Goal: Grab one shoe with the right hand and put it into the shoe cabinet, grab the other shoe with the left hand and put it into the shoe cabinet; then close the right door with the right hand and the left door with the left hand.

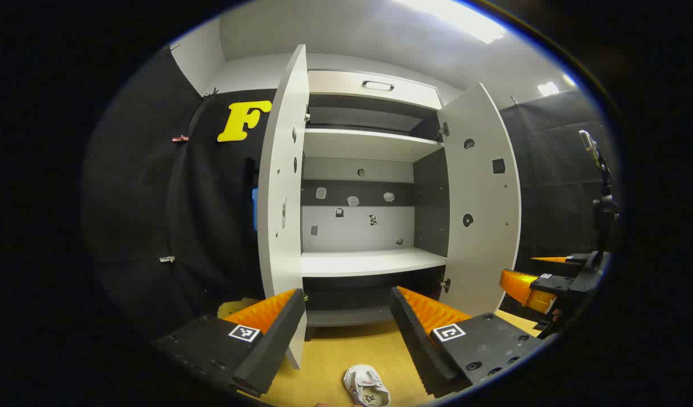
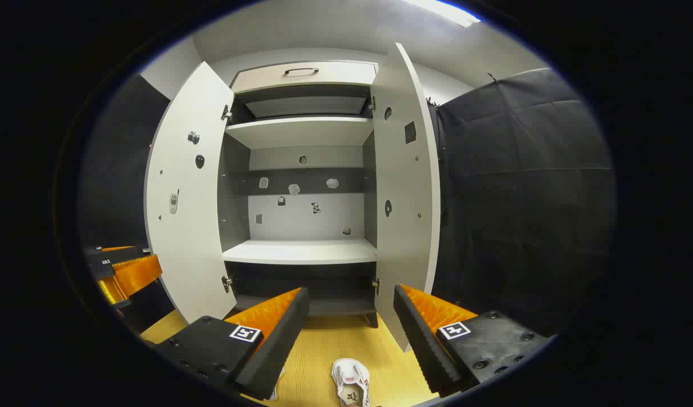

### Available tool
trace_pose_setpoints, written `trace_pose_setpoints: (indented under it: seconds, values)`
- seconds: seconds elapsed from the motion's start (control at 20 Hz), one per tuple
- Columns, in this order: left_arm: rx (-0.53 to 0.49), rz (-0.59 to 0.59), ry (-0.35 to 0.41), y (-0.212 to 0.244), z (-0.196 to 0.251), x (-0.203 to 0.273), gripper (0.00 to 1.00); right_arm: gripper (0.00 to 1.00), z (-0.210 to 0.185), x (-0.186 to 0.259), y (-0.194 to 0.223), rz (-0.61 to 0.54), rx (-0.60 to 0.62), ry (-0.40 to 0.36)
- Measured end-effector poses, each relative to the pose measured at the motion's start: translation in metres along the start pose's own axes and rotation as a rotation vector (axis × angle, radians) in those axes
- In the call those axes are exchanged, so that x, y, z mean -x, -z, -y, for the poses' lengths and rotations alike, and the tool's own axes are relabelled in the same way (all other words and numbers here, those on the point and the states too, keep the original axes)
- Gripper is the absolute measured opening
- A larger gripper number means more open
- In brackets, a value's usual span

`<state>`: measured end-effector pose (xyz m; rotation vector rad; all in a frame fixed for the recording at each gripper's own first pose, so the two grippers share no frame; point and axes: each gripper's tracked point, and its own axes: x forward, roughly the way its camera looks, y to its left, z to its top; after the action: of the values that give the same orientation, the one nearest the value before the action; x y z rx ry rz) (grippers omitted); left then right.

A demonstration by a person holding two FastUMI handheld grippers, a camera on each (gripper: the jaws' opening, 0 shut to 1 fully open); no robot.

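The white shoe cabinet (image 1: 372, 261) stands ahead with both doors swung open: left door (image 1: 281, 198), right door (image 1: 482, 203). Its shelves are bare. A white shoe (image 1: 366, 387) lies on the yellow floor, low between my left gripper's (image 1: 347, 293) open fingers and well below them. In the right gripper view the same cabinet (image 2: 301, 251) is open, and a white shoe (image 2: 351, 381) lies on the floor below my open right gripper (image 2: 351, 290). A second shoe (image 2: 276, 390) peeks out from behind the right gripper's left finger. Neither gripper holds anything.
The right gripper (image 1: 536, 285) shows at the right edge of the left gripper view, and the left gripper (image 2: 123, 271) at the left edge of the right gripper view. Black cloth walls flank the cabinet. A drawer with a handle (image 2: 301, 71) tops it.
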<state>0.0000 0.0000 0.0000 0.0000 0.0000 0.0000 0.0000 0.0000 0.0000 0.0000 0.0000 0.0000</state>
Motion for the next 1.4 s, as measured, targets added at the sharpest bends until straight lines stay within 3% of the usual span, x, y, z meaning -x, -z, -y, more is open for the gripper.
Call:
trace_pose_setpoints:
  seconds: [0.8,1.4]
  values:
    - [-0.028,-0.032,0.045,0.019,-0.009,-0.001,0.95,0.98,-0.004,0.001,0.025,-0.075,-0.01,0.028]
    - [0.007,-0.111,0.068,0.052,-0.01,-0.011,0.95,0.98,0.001,-0.004,0.125,-0.327,-0.004,0.03]
